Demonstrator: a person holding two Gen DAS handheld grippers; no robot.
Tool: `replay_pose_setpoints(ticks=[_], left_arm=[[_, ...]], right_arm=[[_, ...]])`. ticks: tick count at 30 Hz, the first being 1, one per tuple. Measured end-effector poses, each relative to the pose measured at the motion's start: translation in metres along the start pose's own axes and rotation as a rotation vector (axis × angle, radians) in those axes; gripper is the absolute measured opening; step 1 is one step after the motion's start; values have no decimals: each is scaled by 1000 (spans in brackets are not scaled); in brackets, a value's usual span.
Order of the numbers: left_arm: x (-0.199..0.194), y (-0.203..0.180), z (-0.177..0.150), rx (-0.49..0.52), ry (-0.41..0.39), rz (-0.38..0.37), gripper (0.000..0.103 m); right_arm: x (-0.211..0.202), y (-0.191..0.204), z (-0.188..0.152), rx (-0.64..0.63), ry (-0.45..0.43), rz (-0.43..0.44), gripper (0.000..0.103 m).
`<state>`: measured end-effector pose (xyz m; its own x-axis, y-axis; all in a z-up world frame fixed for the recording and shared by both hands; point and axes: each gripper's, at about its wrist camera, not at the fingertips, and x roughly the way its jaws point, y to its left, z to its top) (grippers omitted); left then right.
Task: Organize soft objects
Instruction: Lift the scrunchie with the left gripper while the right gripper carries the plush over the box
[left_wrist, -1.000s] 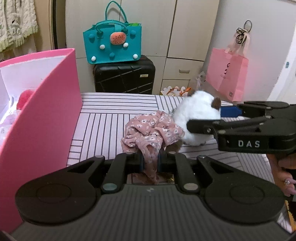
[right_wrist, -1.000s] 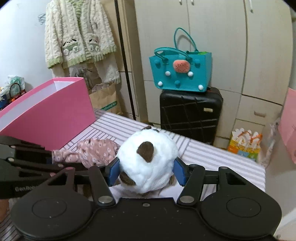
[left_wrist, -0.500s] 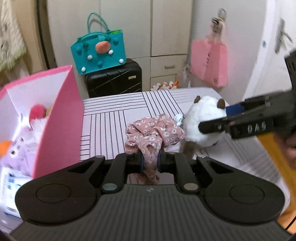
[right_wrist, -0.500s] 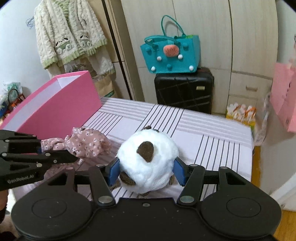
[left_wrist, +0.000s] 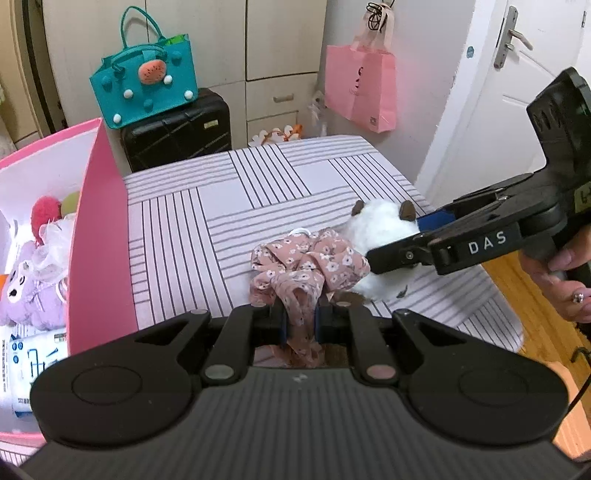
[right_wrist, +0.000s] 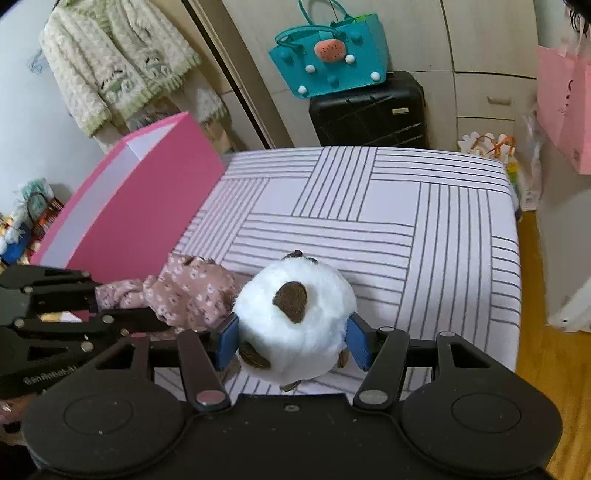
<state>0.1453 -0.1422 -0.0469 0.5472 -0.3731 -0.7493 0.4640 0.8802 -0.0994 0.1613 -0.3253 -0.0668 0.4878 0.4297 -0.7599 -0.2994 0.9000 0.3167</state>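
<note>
My left gripper (left_wrist: 300, 325) pinches a fold of the pink floral cloth (left_wrist: 308, 267), its blue pads closed tight on the fabric, which bunches up ahead of the fingers above the striped tabletop (left_wrist: 221, 206). My right gripper (right_wrist: 291, 341) clamps the white plush toy (right_wrist: 293, 325) between its blue pads (right_wrist: 227, 341), one on each flank of the round body, a brown ear patch facing the camera. In the right wrist view the cloth (right_wrist: 188, 291) sits just left of the plush, touching it, with the left gripper (right_wrist: 122, 314) reaching in from the side. In the left wrist view the right gripper (left_wrist: 402, 247) comes in from the right (the letters DAS show on its arm), and the plush (left_wrist: 380, 229) lies behind the cloth. The pink box (left_wrist: 99, 236) stands at the table's left edge, open at the top; a purple plush (left_wrist: 29, 291) and a red ball-shaped toy (left_wrist: 44, 214) rest inside. Behind the table a teal handbag (left_wrist: 146, 86) sits on a black suitcase (left_wrist: 177, 129), and a pink paper bag (left_wrist: 364, 86) hangs on the wall.
</note>
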Motion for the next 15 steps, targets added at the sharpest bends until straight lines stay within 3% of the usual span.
replay_pose_setpoints(ticks=[15], left_arm=[[-34,13,-7,4,149,-124,12]], right_arm=[[-38,39,-10,-80,45,-22,65]])
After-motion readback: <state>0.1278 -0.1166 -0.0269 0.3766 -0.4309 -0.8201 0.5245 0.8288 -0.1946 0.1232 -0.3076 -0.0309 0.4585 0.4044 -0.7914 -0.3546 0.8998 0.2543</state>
